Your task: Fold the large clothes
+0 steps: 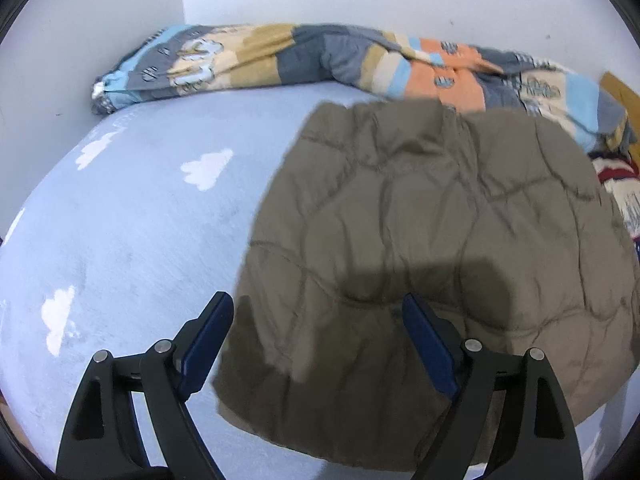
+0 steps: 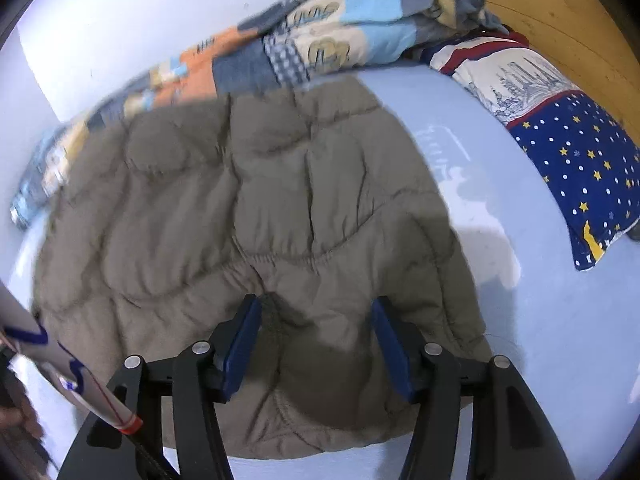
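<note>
A quilted olive-brown jacket (image 1: 432, 240) lies spread flat on the light blue bed sheet (image 1: 140, 220), reaching the bed's near edge. My left gripper (image 1: 318, 314) hovers open above the jacket's near left corner; its left finger (image 1: 212, 332) is over bare sheet and its right finger (image 1: 424, 340) over the fabric. In the right wrist view the same jacket (image 2: 248, 208) fills the middle. My right gripper (image 2: 316, 316) stands open over the jacket's near part by a gathered seam, its pads apart from the cloth.
A rolled patchwork blanket (image 1: 280, 56) runs along the white wall behind the jacket. A star-patterned blue pillow (image 2: 568, 152) lies at the right by a wooden headboard (image 2: 560, 12). A person's hand (image 2: 16, 416) and a white stick with a red band (image 2: 80, 392) show at lower left.
</note>
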Motion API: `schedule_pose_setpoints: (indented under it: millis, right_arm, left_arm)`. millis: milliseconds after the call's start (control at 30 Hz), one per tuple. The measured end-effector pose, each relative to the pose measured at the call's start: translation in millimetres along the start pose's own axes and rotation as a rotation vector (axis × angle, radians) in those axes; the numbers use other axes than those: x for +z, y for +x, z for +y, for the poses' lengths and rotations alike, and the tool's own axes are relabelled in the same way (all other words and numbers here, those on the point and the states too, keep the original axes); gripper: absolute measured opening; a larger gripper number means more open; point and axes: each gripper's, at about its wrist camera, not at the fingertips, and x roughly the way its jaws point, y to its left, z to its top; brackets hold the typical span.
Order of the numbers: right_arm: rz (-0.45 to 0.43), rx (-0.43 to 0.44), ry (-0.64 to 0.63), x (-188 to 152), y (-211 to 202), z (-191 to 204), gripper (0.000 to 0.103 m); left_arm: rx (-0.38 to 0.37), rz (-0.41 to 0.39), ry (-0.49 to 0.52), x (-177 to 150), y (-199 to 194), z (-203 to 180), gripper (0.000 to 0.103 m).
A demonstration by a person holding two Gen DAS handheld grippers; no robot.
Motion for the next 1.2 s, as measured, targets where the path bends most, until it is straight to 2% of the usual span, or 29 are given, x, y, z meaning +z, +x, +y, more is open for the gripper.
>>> schedule_pose_setpoints:
  millis: [100, 167, 233, 300, 333, 433, 533, 633, 733, 833, 933, 1067, 1200]
  right_arm:
    - [-0.049, -0.056, 0.032, 7, -15, -13, 0.062]
    - [-0.046, -0.097, 0.051, 10, -15, -23, 0.062]
    - [-0.015, -0.114, 0.087, 8, -7, -34, 0.062]
    - [0.093, -0.067, 0.137, 1, 17, -45, 0.062]
    - [0.117, -0.058, 0.138, -2, 24, -45, 0.063]
    - [0.095, -0.074, 0.123, 2, 16, -42, 0.063]
    - [0.025, -0.047, 0.145, 7, -8, -45, 0.063]
    - [-0.011, -0.032, 0.199, 7, -25, -57, 0.071]
    - [0.0, -0.001, 0.284, 3, -31, -77, 0.072]
    - [0.008, 0.068, 0.4, -17, -41, -98, 0.073]
    - [0.014, 0.127, 0.487, -38, -49, -113, 0.078]
    - [0.051, 0.181, 0.575, -62, -44, -129, 0.082]
    - [0.082, 0.221, 0.628, -66, -28, -135, 0.082]
  left_arm:
    - [0.031, 0.005, -0.023, 2, 2, 10, 0.086]
    - [0.027, 0.067, -0.054, -1, 14, 18, 0.086]
    - [-0.018, 0.126, -0.091, -5, 25, 22, 0.086]
    - [-0.029, 0.139, -0.108, -5, 27, 23, 0.086]
    - [-0.031, 0.14, -0.108, -4, 25, 24, 0.086]
    - [-0.039, 0.102, -0.132, 3, 13, 29, 0.086]
    - [-0.068, 0.084, -0.164, 8, 2, 38, 0.086]
    - [-0.097, 0.1, -0.195, 6, -3, 46, 0.086]
    - [-0.147, 0.133, -0.25, -1, -7, 57, 0.086]
    - [-0.185, 0.151, -0.303, -13, -18, 70, 0.086]
    - [-0.233, 0.193, -0.352, -28, -23, 83, 0.086]
    - [-0.319, 0.262, -0.495, -54, -19, 107, 0.086]
    - [-0.346, 0.295, -0.615, -63, -4, 117, 0.086]
